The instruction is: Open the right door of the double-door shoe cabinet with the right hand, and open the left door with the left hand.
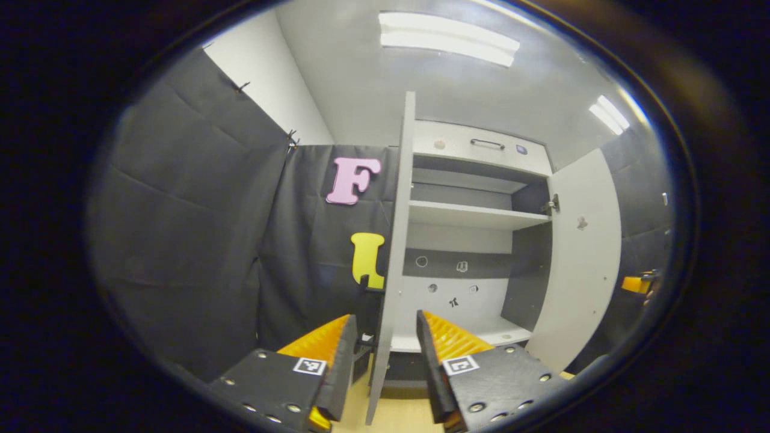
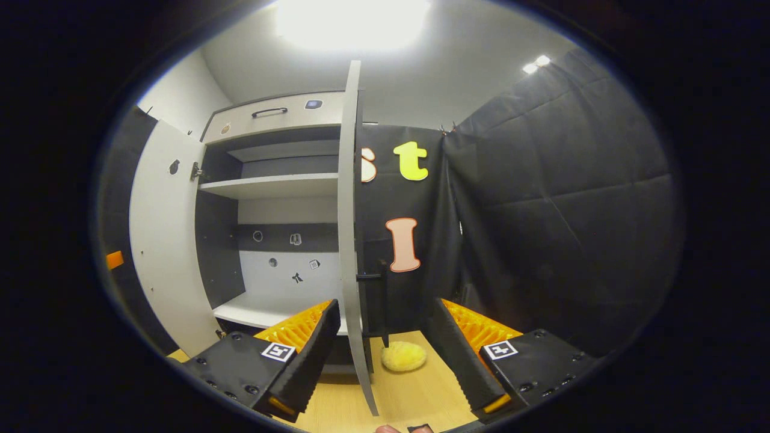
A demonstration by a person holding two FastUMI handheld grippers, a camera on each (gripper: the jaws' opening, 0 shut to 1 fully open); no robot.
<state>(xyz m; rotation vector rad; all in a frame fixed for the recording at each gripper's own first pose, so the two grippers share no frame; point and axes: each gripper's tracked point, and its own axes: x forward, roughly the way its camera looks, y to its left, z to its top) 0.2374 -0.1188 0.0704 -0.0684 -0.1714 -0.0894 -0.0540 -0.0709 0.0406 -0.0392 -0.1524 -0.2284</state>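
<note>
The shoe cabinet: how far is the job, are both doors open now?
Both look open. The left door and the right door stand edge-on, shelves exposed. Each door's edge sits between open tongs, left and right, neither gripping. Left to do: withdraw.

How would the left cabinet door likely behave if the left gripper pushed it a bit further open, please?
The left door looks like a thin flat panel, so it would probably stay stiff, not flex. It hangs on the cabinet, already swung wide, so it should pivot rather than slide, likely with little effort. The left gripper straddles its edge with jaws apart, so it might slip free.
</note>
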